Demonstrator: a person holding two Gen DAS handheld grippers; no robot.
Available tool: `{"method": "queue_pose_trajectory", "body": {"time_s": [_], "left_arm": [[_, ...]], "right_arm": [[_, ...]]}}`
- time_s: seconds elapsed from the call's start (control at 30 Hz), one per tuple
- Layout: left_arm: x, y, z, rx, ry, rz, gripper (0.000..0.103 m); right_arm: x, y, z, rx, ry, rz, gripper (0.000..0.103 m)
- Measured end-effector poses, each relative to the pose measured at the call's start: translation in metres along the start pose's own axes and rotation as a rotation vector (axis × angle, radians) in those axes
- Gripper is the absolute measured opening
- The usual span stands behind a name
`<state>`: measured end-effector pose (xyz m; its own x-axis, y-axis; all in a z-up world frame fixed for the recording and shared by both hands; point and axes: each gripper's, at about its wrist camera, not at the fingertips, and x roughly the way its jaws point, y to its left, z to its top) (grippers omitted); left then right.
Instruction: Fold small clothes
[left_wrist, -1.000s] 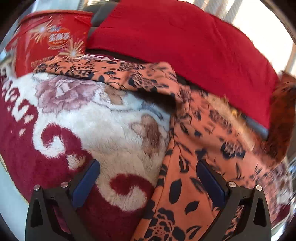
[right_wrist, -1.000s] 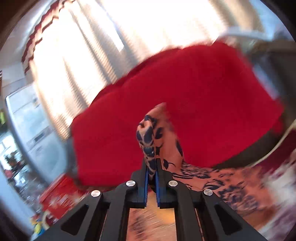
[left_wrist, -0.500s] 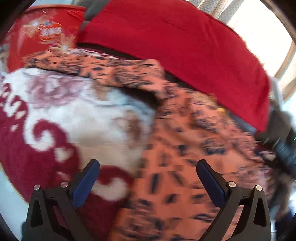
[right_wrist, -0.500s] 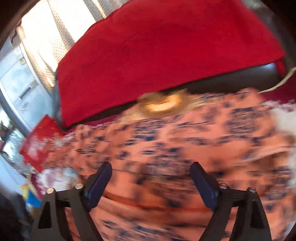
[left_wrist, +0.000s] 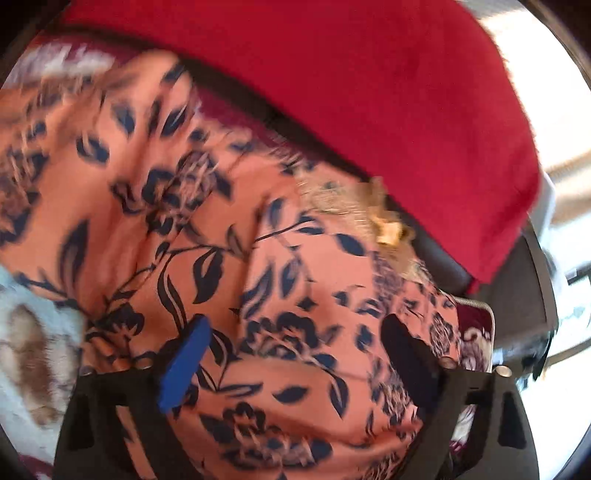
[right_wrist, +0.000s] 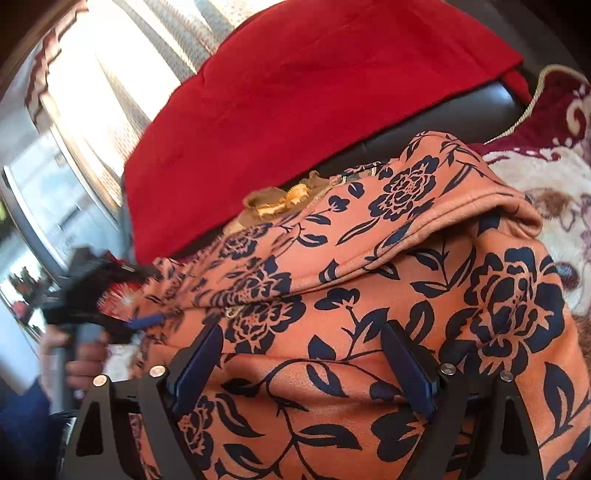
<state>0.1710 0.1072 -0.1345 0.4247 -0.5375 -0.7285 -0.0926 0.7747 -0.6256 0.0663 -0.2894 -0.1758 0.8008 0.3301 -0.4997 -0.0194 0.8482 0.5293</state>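
1. An orange garment with dark floral print (right_wrist: 369, 295) lies folded over on a plush floral blanket (right_wrist: 546, 177), in front of a red cloth (right_wrist: 314, 92).
2. The right gripper (right_wrist: 303, 365) hovers over it, jaws spread, gripping nothing.
3. The left gripper (left_wrist: 295, 365), at the garment's left, is closing, pads clear of fabric.

The orange cloth garment with dark-blue flower print (right_wrist: 406, 295) looks thin, smooth and matt. Behind it, the plain red cloth cover (right_wrist: 314, 92) is matt and faintly napped. The white and maroon plush blanket (right_wrist: 554, 177) looks thick and fuzzy.
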Motion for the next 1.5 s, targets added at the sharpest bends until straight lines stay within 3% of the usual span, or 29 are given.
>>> {"method": "queue_pose_trajectory", "body": {"time_s": [0.07, 0.1, 0.13, 0.17, 0.23, 0.3, 0.37, 0.4, 0.47, 0.57, 0.63, 0.73, 0.77, 0.87, 0.93, 0.97, 1.1, 1.17, 1.23, 1.27, 1.3, 1.37, 1.43, 1.47, 1.5], "left_arm": [[0.008, 0.006, -0.001, -0.039, 0.022, 0.008, 0.074], [0.009, 0.006, 0.000, -0.038, 0.016, 0.032, 0.053], [0.010, 0.005, 0.001, -0.023, 0.018, 0.071, 0.017], [0.010, 0.003, 0.004, -0.008, 0.030, 0.107, 0.004], [-0.007, -0.005, 0.008, 0.008, -0.022, 0.103, 0.005], [-0.034, -0.022, 0.009, 0.085, -0.134, 0.106, 0.005], [-0.069, -0.041, 0.004, 0.171, -0.287, 0.153, 0.005], [-0.076, -0.042, 0.003, 0.188, -0.327, 0.169, 0.005], [-0.071, -0.036, 0.003, 0.201, -0.313, 0.195, 0.005], [-0.025, -0.006, 0.000, 0.207, -0.192, 0.319, 0.005], [-0.005, 0.016, -0.006, 0.182, -0.127, 0.337, 0.006], [0.001, 0.020, -0.014, 0.202, -0.156, 0.339, 0.008], [0.003, 0.019, -0.015, 0.208, -0.158, 0.346, 0.008], [0.009, 0.016, -0.016, 0.212, -0.158, 0.353, 0.009], [0.011, 0.014, -0.018, 0.218, -0.165, 0.350, 0.009], [0.011, 0.015, -0.018, 0.228, -0.167, 0.353, 0.009], [0.006, 0.015, -0.020, 0.267, -0.178, 0.353, 0.010], [0.008, 0.014, -0.020, 0.275, -0.184, 0.354, 0.010], [0.009, 0.013, -0.020, 0.273, -0.186, 0.351, 0.009], [0.009, 0.013, -0.020, 0.278, -0.187, 0.346, 0.010], [0.008, 0.011, -0.021, 0.291, -0.185, 0.350, 0.010], [0.001, 0.005, -0.021, 0.331, -0.154, 0.341, 0.022], [-0.017, 0.003, -0.020, 0.317, -0.137, 0.288, 0.047], [-0.035, 0.003, -0.021, 0.302, -0.161, 0.244, 0.052], [-0.062, 0.005, -0.023, 0.284, -0.220, 0.187, 0.065]], "right_arm": [[-0.002, -0.001, 0.001, 0.006, -0.009, 0.014, 0.089], [-0.002, -0.002, 0.001, 0.009, -0.013, 0.021, 0.089], [-0.004, -0.002, 0.001, 0.011, -0.015, 0.026, 0.089], [-0.004, -0.002, 0.001, 0.013, -0.015, 0.029, 0.089], [-0.003, -0.002, 0.000, 0.016, -0.015, 0.032, 0.089], [-0.002, -0.002, 0.000, 0.016, -0.013, 0.031, 0.089], [-0.003, -0.004, 0.000, 0.018, -0.011, 0.030, 0.089], [-0.003, -0.004, 0.000, 0.017, -0.008, 0.027, 0.089], [-0.002, -0.001, 0.003, 0.016, 0.019, 0.007, 0.089], [-0.004, 0.005, 0.021, 0.060, 0.081, -0.001, 0.089], [-0.018, 0.007, 0.047, 0.095, 0.026, 0.048, 0.089], [-0.026, -0.002, 0.095, 0.137, -0.049, 0.058, 0.091], [-0.022, -0.010, 0.109, 0.160, -0.054, 0.058, 0.096], [0.027, -0.066, 0.140, 0.323, 0.053, 0.035, 0.099], [0.064, -0.115, 0.135, 0.499, 0.179, 0.010, 0.098], [0.064, -0.127, 0.135, 0.561, 0.144, 0.049, 0.098], [0.047, -0.112, 0.165, 0.530, 0.024, 0.149, 0.098], [0.061, -0.118, 0.175, 0.506, 0.037, 0.078, 0.098], [0.093, -0.144, 0.169, 0.542, 0.136, -0.006, 0.098], [0.097, -0.151, 0.165, 0.562, 0.127, 0.009, 0.098], [0.088, -0.146, 0.167, 0.542, 0.052, 0.000, 0.098], [0.081, -0.129, 0.164, 0.483, 0.069, -0.067, 0.098], [0.063, -0.096, 0.160, 0.321, 0.061, -0.154, 0.098], [0.051, -0.078, 0.153, 0.251, 0.040, -0.138, 0.098], [0.036, -0.054, 0.138, 0.164, 0.040, -0.119, 0.098]]}}
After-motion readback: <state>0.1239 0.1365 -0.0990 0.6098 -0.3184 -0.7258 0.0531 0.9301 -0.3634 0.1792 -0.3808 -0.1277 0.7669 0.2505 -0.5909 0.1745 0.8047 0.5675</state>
